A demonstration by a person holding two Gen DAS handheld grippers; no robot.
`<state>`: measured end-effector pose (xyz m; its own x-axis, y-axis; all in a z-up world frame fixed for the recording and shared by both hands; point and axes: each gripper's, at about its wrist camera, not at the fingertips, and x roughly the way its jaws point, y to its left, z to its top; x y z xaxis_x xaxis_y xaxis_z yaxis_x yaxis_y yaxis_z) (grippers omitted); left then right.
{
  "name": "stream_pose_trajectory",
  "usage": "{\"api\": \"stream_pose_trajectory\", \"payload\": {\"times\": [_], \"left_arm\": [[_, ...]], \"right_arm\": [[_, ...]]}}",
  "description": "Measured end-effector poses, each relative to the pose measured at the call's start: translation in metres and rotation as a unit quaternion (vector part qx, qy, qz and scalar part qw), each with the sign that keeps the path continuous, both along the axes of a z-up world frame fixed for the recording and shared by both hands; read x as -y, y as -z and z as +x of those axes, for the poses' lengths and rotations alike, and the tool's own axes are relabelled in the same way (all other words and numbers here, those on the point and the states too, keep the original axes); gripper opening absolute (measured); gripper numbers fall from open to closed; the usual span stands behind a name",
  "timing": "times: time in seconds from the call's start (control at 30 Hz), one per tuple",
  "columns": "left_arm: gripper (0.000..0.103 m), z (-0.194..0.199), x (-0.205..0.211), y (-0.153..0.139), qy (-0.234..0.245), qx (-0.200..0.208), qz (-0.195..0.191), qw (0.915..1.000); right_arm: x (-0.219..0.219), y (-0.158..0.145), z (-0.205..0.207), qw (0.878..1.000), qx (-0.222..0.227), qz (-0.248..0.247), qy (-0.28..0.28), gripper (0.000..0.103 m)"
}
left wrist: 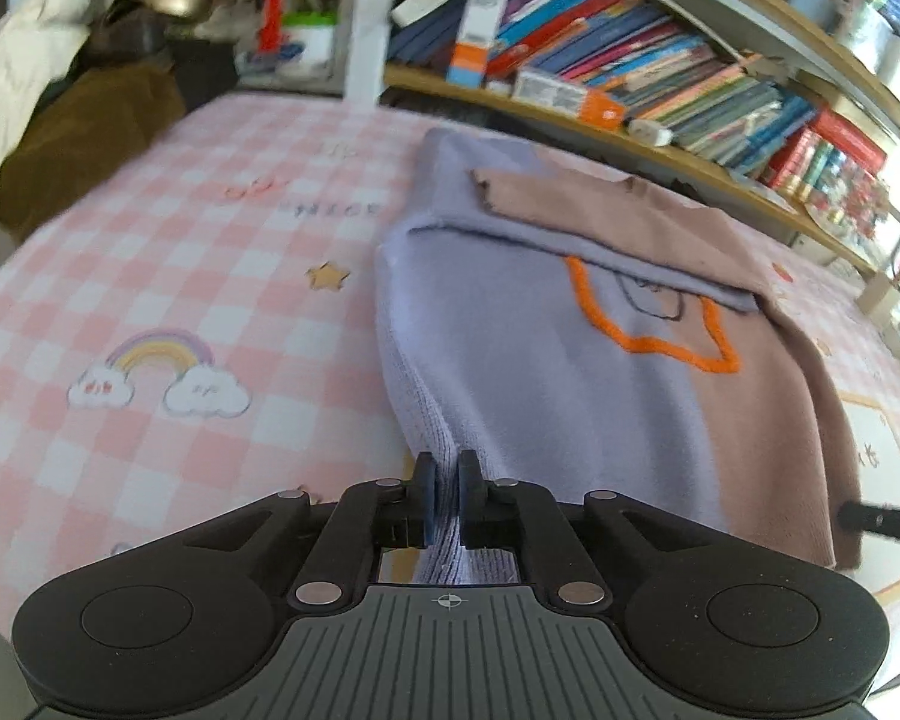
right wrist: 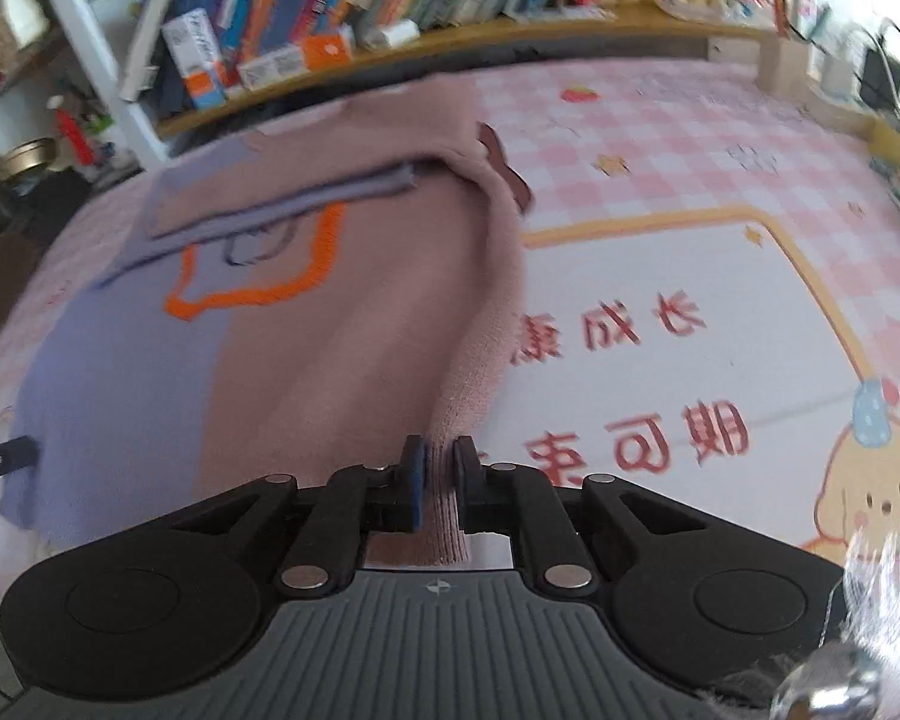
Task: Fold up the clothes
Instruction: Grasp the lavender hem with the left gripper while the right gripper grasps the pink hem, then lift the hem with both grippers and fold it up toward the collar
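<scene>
**Sweater hem pinched in both claws on a pink checked mat**

Sweater lies flat in front of me on a pink-and-white checked mat, its body running away from me toward twelve o'clock. It is knitted in two colours: lavender on my left half, dusty pink on my right half. An orange outline is stitched across the middle, partly covered by a sleeve folded across the chest.

My left claw is pinching the ribbed lavender hem at the near left corner of the sweater. The knit is bunched between the two pads and runs up from them toward twelve o'clock. In the left wrist view, a black tip of my other claw shows at the sweater's edge at about four o'clock.

My right claw is pressed together on the ribbed pink hem at the near right corner. The pink fabric rises from the pads in a narrow ridge toward twelve o'clock.

To the left of the sweater, at about nine o'clock, the mat shows a printed rainbow with clouds. To the right, at about three o'clock, it shows red characters inside a yellow-bordered white panel.

Beyond the mat, from twelve to two o'clock, wooden shelves hold rows of books. At ten o'clock lies a heap of cream and brown clothing.
</scene>
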<state>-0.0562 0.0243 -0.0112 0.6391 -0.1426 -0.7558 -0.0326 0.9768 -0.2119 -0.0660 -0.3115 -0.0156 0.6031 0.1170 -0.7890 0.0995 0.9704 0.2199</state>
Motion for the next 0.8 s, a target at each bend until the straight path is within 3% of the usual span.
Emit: {"api": "stream_pose_trajectory", "payload": {"times": [0.07, 0.23, 0.3, 0.37, 0.4, 0.43, 0.47, 0.5, 0.8], "left_arm": [[0.011, 0.0, -0.005, 0.004, -0.006, -0.01, -0.008, 0.9999], [0.042, 0.002, -0.005, 0.011, -0.004, -0.019, -0.02, 0.9996], [0.047, 0.002, -0.002, 0.01, 0.003, -0.014, -0.015, 0.9998], [0.042, 0.002, 0.002, 0.01, 0.004, -0.01, -0.005, 0.9999], [0.027, 0.001, 0.004, 0.01, 0.004, -0.008, 0.001, 1.0], [0.017, 0.001, 0.002, 0.01, 0.002, -0.008, -0.005, 1.0], [0.015, 0.0, -0.001, 0.01, -0.002, -0.008, -0.015, 0.9998], [0.009, 0.0, -0.004, 0.009, -0.005, -0.009, -0.026, 0.9996], [0.005, -0.028, -0.01, 0.0, -0.018, -0.021, -0.07, 0.9972]], "right_arm": [[0.003, 0.003, 0.001, 1.0, -0.005, 0.005, 0.01, 0.012], [0.0, 0.003, 0.001, 1.0, 0.002, 0.011, 0.008, 0.026], [-0.005, 0.004, 0.002, 1.0, 0.008, -0.003, -0.004, 0.03], [-0.01, 0.004, 0.002, 1.0, 0.012, -0.02, -0.016, 0.029], [-0.01, 0.004, 0.003, 0.999, 0.011, -0.026, -0.02, 0.027], [-0.01, 0.004, 0.003, 0.999, 0.009, -0.032, -0.023, 0.02], [-0.01, 0.004, 0.003, 0.999, 0.008, -0.038, -0.026, 0.01], [-0.007, 0.004, 0.003, 0.999, 0.005, -0.035, -0.025, 0.01], [0.026, -0.003, -0.031, 1.0, -0.006, 0.008, 0.006, 0.009]]}}
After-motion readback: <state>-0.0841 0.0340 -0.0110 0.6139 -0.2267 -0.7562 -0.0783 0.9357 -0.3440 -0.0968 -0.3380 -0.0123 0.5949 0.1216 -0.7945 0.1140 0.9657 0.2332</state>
